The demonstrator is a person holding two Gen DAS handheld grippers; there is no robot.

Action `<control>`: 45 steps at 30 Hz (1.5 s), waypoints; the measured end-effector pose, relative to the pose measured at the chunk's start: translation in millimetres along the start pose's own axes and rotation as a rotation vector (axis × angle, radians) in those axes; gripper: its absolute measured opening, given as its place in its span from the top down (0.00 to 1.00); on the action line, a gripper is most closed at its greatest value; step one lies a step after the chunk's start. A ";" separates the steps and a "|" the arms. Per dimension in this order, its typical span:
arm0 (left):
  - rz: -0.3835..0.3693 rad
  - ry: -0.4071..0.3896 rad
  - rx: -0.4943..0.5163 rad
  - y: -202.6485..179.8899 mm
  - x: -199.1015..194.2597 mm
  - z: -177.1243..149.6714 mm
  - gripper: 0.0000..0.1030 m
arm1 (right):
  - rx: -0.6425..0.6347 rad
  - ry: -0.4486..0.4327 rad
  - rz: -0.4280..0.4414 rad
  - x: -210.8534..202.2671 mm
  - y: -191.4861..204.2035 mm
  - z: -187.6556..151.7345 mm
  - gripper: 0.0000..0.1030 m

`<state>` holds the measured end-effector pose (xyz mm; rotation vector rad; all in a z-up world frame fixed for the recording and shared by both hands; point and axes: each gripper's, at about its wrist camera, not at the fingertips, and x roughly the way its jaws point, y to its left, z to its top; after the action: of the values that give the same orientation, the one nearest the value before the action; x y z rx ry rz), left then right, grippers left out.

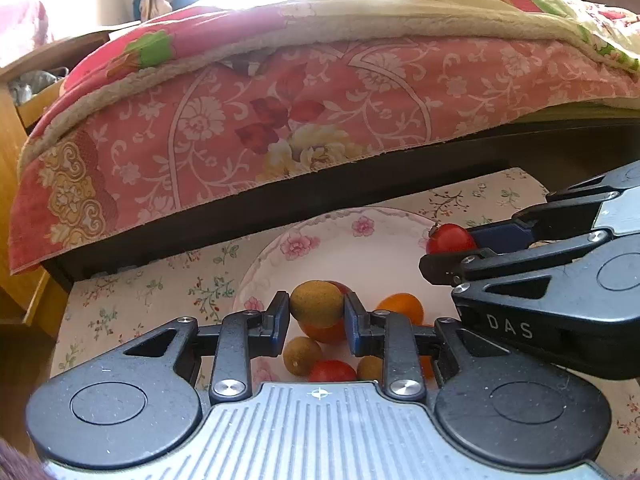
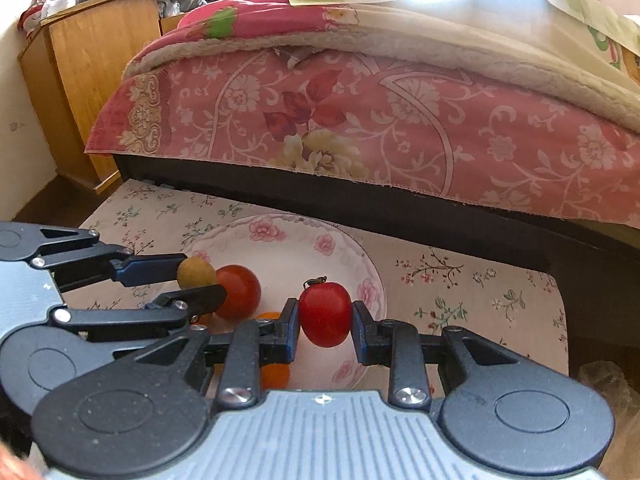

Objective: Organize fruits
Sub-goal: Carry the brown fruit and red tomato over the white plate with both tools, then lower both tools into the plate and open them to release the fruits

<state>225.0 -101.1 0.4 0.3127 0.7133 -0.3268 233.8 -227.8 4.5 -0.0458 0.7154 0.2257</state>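
My left gripper (image 1: 317, 312) is shut on a tan round longan (image 1: 316, 303) and holds it above a white floral plate (image 1: 344, 236). Under it in the plate lie an orange tomato (image 1: 402, 306), two more longans (image 1: 301, 355) and a red tomato (image 1: 332, 371). My right gripper (image 2: 325, 320) is shut on a red cherry tomato (image 2: 325, 314) with a stem, over the plate (image 2: 280, 248). The left gripper (image 2: 200, 280) with its longan (image 2: 196, 272) shows at the left of the right wrist view, beside a red tomato (image 2: 240, 292). The right gripper (image 1: 452, 246) also shows in the left wrist view.
The plate sits on a low surface with a floral cloth (image 2: 460, 280). A bed with a pink floral blanket (image 2: 360, 120) and a dark frame (image 2: 440, 216) runs just behind. A wooden cabinet (image 2: 92, 48) stands at the back left.
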 end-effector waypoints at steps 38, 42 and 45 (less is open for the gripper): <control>-0.014 -0.012 -0.036 13.9 20.4 18.3 0.60 | 0.102 -0.006 0.045 34.5 -19.8 7.3 0.68; -0.013 -0.015 -0.041 14.0 19.5 19.2 0.59 | 0.104 -0.009 0.044 33.4 -20.3 7.8 0.68; -0.011 -0.023 -0.043 14.3 17.1 19.6 0.58 | 0.106 -0.016 0.041 31.3 -20.3 8.5 0.67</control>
<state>254.2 -98.9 5.1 0.2642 0.6990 -0.3247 266.7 -240.7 -10.3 0.0720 0.7118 0.2269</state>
